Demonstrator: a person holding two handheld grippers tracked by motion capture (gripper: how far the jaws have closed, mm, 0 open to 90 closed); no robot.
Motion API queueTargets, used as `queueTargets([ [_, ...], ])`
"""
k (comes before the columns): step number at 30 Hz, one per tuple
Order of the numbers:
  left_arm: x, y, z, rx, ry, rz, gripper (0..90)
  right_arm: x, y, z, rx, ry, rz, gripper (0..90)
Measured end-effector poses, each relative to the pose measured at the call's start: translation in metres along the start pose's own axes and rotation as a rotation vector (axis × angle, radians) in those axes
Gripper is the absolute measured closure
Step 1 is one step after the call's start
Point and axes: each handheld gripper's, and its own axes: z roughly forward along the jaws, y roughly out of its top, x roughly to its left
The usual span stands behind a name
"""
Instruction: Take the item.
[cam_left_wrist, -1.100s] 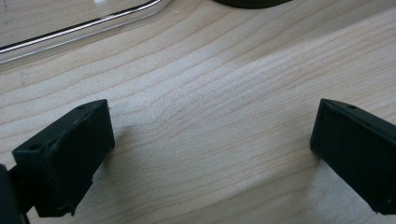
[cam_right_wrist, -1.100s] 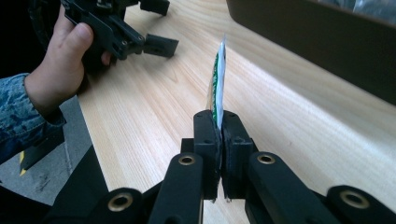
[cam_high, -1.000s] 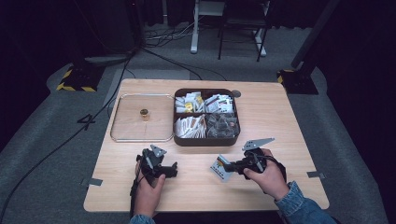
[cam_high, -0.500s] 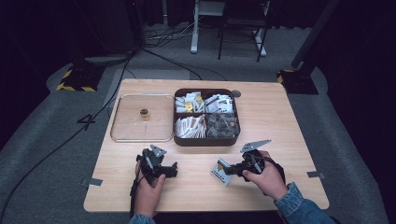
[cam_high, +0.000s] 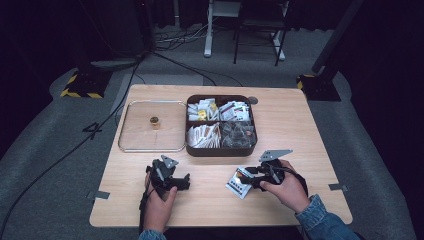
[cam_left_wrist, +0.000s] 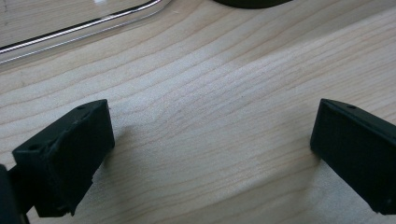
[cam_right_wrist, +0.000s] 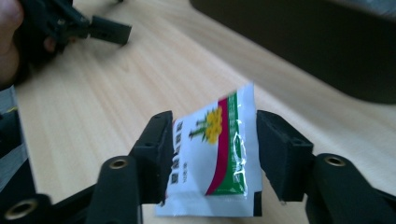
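Note:
A white sachet (cam_high: 238, 183) printed with a yellow flower and a red and green stripe sits in my right gripper (cam_high: 248, 178), low over the table's front right. In the right gripper view the sachet (cam_right_wrist: 210, 158) spans the gap face-up, and both black jaws press its side edges, crinkling its right side. My right gripper (cam_right_wrist: 215, 140) is shut on it. My left gripper (cam_high: 183, 181) rests near the front left, jaws pointing right. In its own view the left gripper (cam_left_wrist: 212, 140) stands wide open over bare wood.
A dark brown divided box (cam_high: 220, 150) holding several sachets stands mid-table, just beyond both grippers. Left of it lies a clear metal-rimmed tray (cam_high: 150, 149) with a small brass object (cam_high: 154, 120) on it. The table's front edge runs close below both hands.
My right gripper and the sachet have shifted slightly toward the front edge. The left gripper has stayed where it was.

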Motion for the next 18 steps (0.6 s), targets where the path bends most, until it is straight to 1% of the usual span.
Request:
queueTargets([
  [1,0.0,0.0,0.0,-0.001,0.0,-0.001,0.0,-0.001,0.0,-0.001,-0.018,-0.01,-0.005,45.4],
  [2,0.0,0.0,0.0,-0.001,0.0,-0.001,0.0,-0.001,0.0,-0.001,-0.018,-0.01,-0.005,45.4],
  [3,0.0,0.0,0.0,0.0,0.0,0.0,0.0,-0.004,0.002,-0.004,-0.047,-0.023,-0.015,44.4],
  [6,0.0,0.0,0.0,0.0,0.0,0.0,0.0,-0.005,0.004,-0.008,-0.07,-0.026,-0.014,44.2],
  [9,0.0,0.0,0.0,0.0,0.0,0.0,0.0,-0.005,0.006,-0.013,-0.086,-0.033,-0.02,43.9],
  [12,0.0,0.0,0.0,-0.001,0.0,-0.001,0.0,-0.007,0.008,-0.018,-0.094,-0.036,-0.023,43.3],
  [15,0.0,0.0,0.0,0.0,0.0,0.001,0.0,-0.01,0.011,-0.026,-0.102,-0.051,-0.039,41.4],
  [16,0.0,0.0,0.0,0.0,0.0,0.001,0.0,-0.01,0.011,-0.026,-0.102,-0.051,-0.039,41.4],
  [17,0.0,0.0,0.0,-0.001,0.0,0.0,0.0,-0.014,0.013,-0.033,-0.106,-0.063,-0.065,40.8],
  [18,0.0,0.0,0.0,0.0,0.0,0.001,0.0,-0.015,0.013,-0.035,-0.111,-0.068,-0.072,40.4],
])
